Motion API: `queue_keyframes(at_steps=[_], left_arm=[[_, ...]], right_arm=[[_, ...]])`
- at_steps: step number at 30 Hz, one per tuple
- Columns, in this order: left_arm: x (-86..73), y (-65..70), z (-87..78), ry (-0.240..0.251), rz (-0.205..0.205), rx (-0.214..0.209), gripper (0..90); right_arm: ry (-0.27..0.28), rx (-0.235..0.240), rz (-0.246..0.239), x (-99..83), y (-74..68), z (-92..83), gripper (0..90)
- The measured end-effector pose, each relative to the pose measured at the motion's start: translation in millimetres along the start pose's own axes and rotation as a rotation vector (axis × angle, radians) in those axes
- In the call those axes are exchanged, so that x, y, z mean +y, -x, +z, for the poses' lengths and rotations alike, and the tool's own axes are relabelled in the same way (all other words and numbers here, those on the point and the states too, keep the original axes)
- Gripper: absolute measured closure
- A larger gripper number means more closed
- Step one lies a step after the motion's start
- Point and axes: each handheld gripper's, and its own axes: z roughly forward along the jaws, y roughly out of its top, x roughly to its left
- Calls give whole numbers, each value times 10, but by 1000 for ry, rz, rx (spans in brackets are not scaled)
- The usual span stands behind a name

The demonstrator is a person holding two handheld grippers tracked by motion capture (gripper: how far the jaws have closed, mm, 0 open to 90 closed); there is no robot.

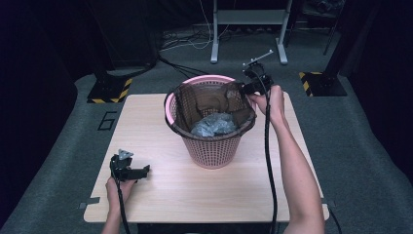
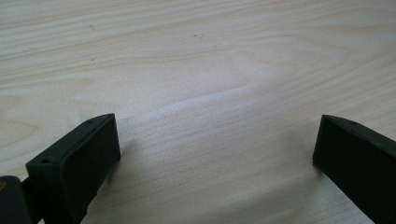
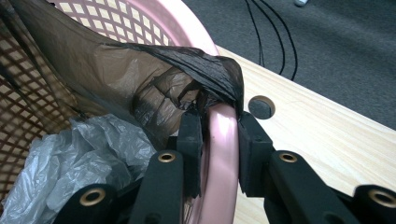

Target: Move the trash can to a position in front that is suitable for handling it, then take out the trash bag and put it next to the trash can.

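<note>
Jaws of the right gripper (image 3: pixel 219 140) pinched the pink basket (image 1: pixel 210 151) rim and black bag (image 3: pixel 140 74) edge at the far right side. Left gripper (image 2: pixel 215 154) sat open, well apart, holding nothing.

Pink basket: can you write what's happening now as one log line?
right hand-held gripper: astride pink basket rim by dark bag | left hand-held gripper: open over table
</note>
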Motion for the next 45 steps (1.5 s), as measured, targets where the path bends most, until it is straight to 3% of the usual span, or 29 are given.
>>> queue_keyframes(at_steps=[9, 19, 20, 22, 25, 30, 34, 42, 45], left_arm=[[0, 0, 0, 0, 0, -1, 5], [0, 0, 0, 0, 0, -1, 5], [0, 0, 0, 0, 0, -1, 5], [0, -1, 0, 0, 1, -2, 5], [0, -1, 0, 0, 1, -2, 5], [1, -3, 0, 0, 4, -1, 5], [1, -4, 0, 0, 6, -1, 5], [2, -3, 2, 0, 4, -1, 5], [7, 7, 6, 1, -2, 4, 4]], right_arm=[[5, -14, 24, 48, 150, 44, 740], [6, -13, 21, 105, 170, 94, 730], [8, -12, 20, 103, 172, 92, 714], [22, -7, 42, 91, 192, 60, 502], [54, 1, 68, 61, 234, -20, 307], [125, 31, 96, -10, 312, -241, 148], [158, 55, 103, -96, 361, -409, 123], [184, 51, 89, -341, 413, -615, 128], [170, 34, 71, -391, 421, -643, 134]])
